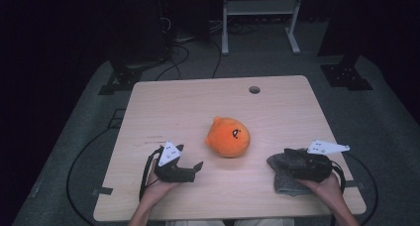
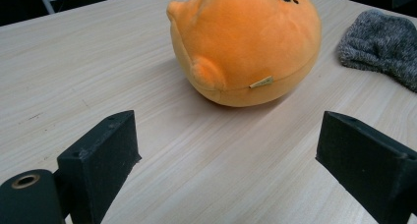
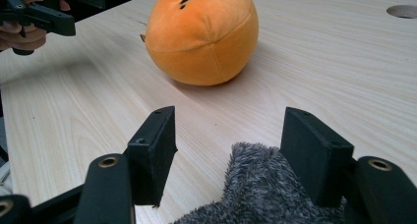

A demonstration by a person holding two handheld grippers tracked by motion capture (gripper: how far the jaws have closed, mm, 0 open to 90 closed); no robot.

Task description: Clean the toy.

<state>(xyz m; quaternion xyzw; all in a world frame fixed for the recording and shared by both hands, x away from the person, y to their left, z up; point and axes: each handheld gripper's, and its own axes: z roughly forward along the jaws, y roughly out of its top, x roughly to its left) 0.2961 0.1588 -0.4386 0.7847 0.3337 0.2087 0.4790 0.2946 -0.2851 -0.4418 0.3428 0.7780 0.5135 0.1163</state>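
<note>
The round orange plush toy (image 1: 228,136) is faced by the released left claw (image 2: 228,160); the grey fuzzy cloth (image 3: 265,189) is straddled, ungripped, by the released right claw (image 3: 231,150).

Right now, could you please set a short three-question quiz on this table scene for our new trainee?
1. True or false: the left gripper has its jaws closed on the orange plush toy.
2. Which thing lies between the jaws of the right gripper? A) the grey fuzzy cloth B) the plush toy C) nothing
3. Fill in: on the table, the plush toy sits ____ the two grippers.

Key
1. False: the jaws stand open, short of the toy, with bare table between them.
2. A: the cloth's edge reaches up between the open jaws.
3. Between, slightly farther from the person.
</note>
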